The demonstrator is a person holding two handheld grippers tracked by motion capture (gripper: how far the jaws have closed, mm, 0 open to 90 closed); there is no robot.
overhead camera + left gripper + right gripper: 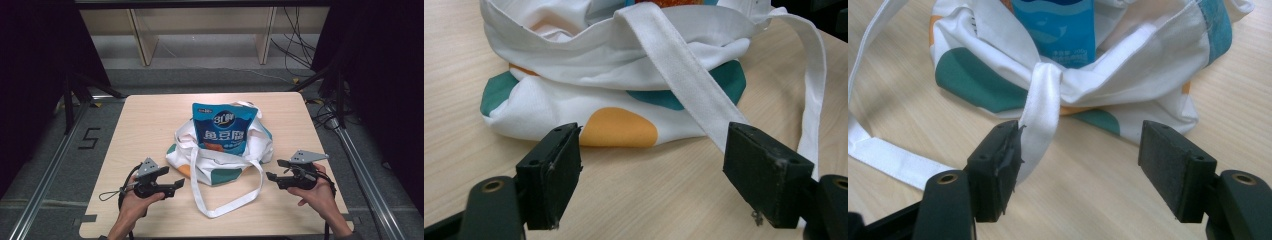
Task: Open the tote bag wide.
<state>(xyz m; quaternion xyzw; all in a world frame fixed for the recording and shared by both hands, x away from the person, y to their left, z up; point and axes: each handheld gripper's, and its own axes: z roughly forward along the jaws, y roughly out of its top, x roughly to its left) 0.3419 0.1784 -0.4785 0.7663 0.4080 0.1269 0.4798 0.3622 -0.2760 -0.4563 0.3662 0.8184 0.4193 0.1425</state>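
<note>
Pale wooden worktop (150,125), bare around its middle. At the centre, a white tote bag (220,162) with teal and orange patches, lying slumped on its side, mouth gaping toward the far edge. Half inside that mouth, a blue snack pouch (224,127), most of it still sticking out, probably left so for pushing further in or drawing out. Looped across the near worktop, the long white strap (235,197), slack and flat (likely just fallen there when the bag collapsed). Left hand-held gripper (172,184) low over the worktop at the bag's near-left corner, jaws spread wide and holding nothing, aimed at the bag's bottom fold in the left gripper view, strap crossing just beyond its right jaw. Right hand-held gripper (276,170) likewise spread and empty, near the bag's right side, pointed inward; in the right gripper view, strap (1040,120) running beside its left jaw, touching or not, hard to say. Both hands gripping from behind, wrists level, forearms angled in from the near edge.
</note>
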